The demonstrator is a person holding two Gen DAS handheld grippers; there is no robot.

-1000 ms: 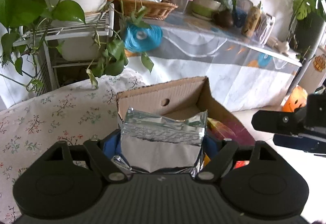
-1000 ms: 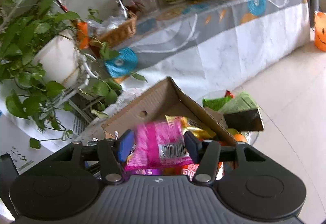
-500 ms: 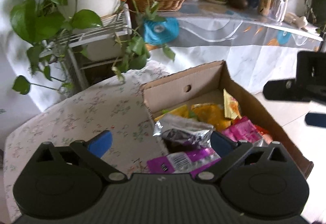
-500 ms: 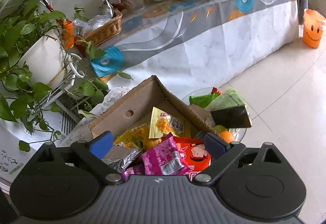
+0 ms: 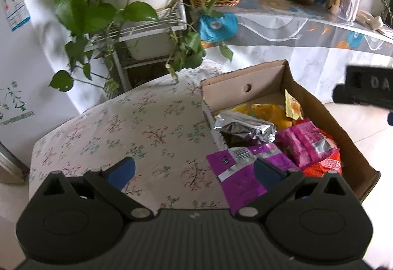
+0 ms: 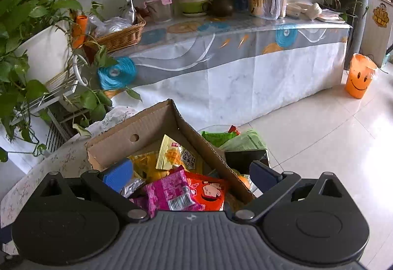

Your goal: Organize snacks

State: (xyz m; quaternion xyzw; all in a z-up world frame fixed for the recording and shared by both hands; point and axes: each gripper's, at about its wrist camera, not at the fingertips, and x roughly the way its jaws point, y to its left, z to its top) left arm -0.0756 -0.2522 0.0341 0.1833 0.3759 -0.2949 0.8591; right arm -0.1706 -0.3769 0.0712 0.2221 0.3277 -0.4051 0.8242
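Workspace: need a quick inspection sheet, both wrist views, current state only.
Surface: floral tablecloth, bare beside the box.
Job's things: cardboard box holds a silver packet, pink packet, purple packet, red packet, yellow packets.
Clutter: glass bowl behind the box with green packets.
Grippers: left gripper and right gripper have just opened; both empty.
Cables: nothing seen.
Surroundings: potted plants, wicker basket, long covered counter, orange smiley bucket, tiled floor.
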